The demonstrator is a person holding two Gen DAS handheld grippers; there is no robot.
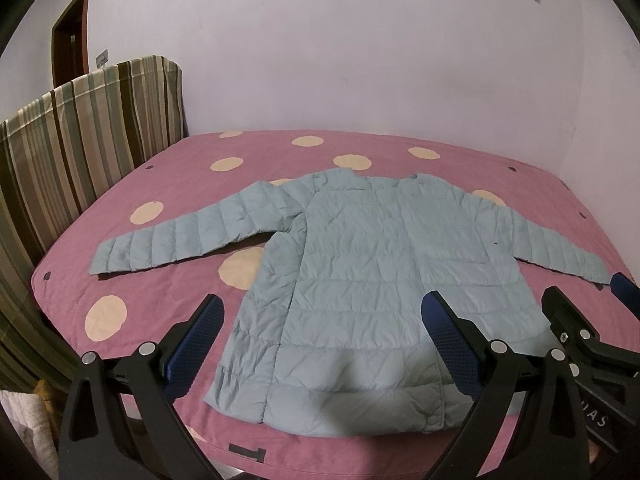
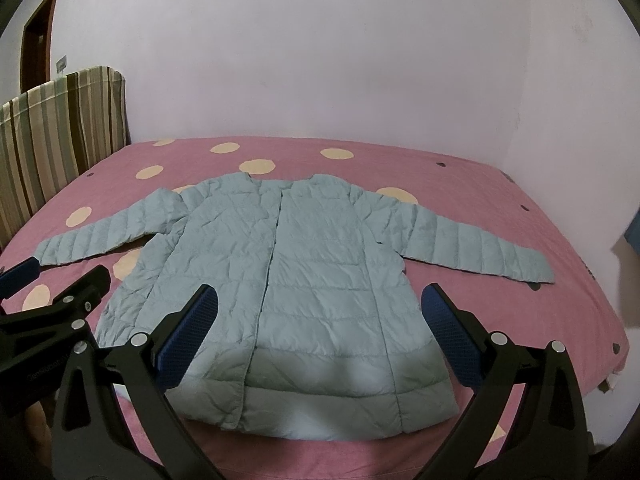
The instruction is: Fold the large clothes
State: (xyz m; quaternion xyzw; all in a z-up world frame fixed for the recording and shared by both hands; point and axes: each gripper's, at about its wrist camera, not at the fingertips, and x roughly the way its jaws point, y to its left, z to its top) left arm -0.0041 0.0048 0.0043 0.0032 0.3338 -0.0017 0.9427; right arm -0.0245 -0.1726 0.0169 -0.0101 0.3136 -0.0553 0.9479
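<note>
A pale blue-green quilted jacket [image 1: 360,272] lies flat on the pink bed, front up, closed, both sleeves spread out to the sides; it also shows in the right wrist view [image 2: 304,264]. My left gripper [image 1: 324,312] is open and empty, hovering above the jacket's hem at the near edge of the bed. My right gripper [image 2: 320,304] is open and empty too, above the hem a little further right. The right gripper [image 1: 592,320] shows at the right edge of the left wrist view. The left gripper [image 2: 52,288] shows at the left edge of the right wrist view.
The bed cover [image 1: 168,280] is pink with cream dots. A striped headboard [image 1: 80,140] stands along the left side. A pale wall [image 1: 360,60] runs behind the bed, with a brown door [image 1: 72,40] at far left. The bed's right edge [image 2: 616,320] drops off.
</note>
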